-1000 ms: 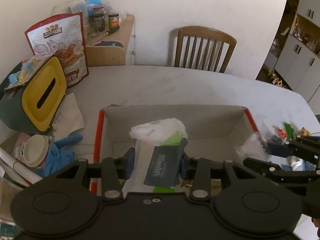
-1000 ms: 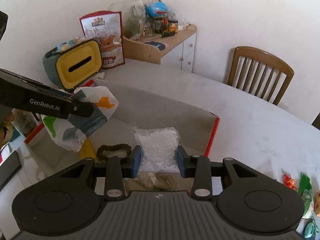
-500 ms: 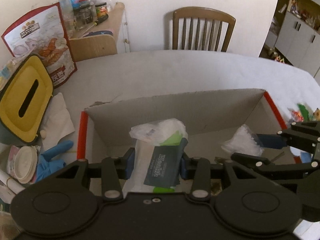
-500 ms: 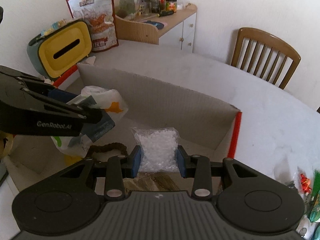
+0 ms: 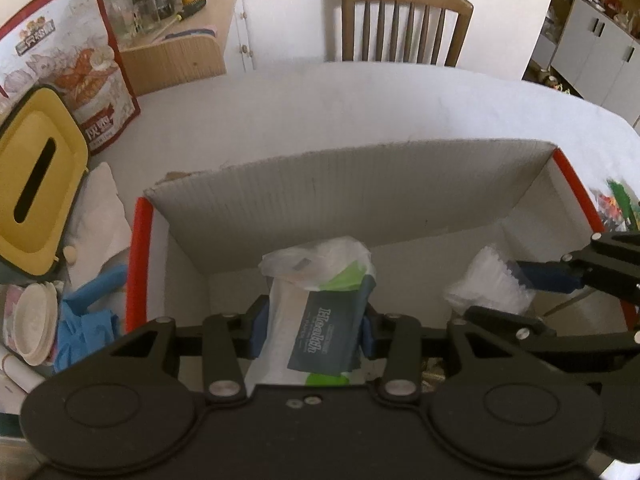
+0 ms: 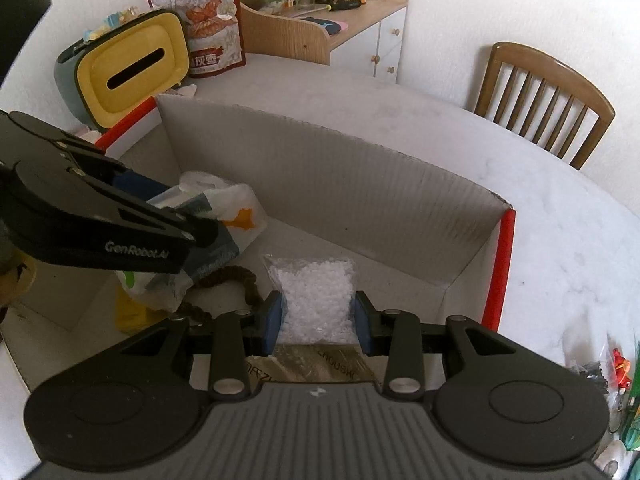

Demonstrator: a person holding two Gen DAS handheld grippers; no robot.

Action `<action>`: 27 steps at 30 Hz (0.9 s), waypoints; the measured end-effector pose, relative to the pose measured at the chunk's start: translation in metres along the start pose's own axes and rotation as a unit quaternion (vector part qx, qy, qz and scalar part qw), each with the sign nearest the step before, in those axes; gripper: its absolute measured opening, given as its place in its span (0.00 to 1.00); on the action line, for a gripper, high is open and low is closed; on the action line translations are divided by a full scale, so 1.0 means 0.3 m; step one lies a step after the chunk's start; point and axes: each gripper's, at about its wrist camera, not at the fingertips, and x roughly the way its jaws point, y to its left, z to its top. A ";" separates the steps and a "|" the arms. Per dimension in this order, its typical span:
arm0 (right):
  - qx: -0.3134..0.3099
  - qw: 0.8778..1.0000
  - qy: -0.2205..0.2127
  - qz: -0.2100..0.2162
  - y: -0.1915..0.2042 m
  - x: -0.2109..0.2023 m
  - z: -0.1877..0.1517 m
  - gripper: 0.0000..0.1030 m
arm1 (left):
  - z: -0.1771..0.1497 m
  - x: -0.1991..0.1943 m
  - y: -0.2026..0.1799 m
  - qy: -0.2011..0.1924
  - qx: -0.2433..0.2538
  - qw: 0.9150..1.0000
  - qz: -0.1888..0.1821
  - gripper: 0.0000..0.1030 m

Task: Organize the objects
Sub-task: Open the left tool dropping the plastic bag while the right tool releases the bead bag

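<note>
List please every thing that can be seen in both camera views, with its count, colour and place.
cardboard box: 1, grey inside, red edges, on table
table: 1, white
printed bag: 1, white, green, dark label, in left gripper over box
pellet bag: 1, clear with white pellets, in right gripper over box
hair band: 1, brown, box floor
tissue box: 1, yellow and grey, left of box
food pouch: 1, red and white, behind tissue box
glove: 1, blue, left of box
chair: 1, brown, behind table
side cabinet: 1, wood and white, holds jars
left gripper: 1, black, blue pads
right gripper: 1, black, blue pads
</note>
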 end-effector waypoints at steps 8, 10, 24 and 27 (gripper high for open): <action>-0.005 1.000 0.005 0.009 0.005 0.000 0.001 0.36 | -0.007 0.021 -0.004 0.016 0.001 1.000 0.001 0.54; -0.010 1.000 0.005 0.008 0.010 -0.005 -0.002 0.39 | -0.010 0.019 -0.005 0.015 0.004 1.000 0.003 0.56; -0.020 0.999 -0.026 0.001 0.021 -0.120 -0.029 0.56 | -0.009 -0.071 -0.021 -0.019 0.004 1.000 0.000 0.71; -0.019 0.999 -0.033 0.001 0.021 -0.155 -0.034 0.56 | -0.016 -0.097 -0.021 -0.028 0.004 1.000 0.000 0.74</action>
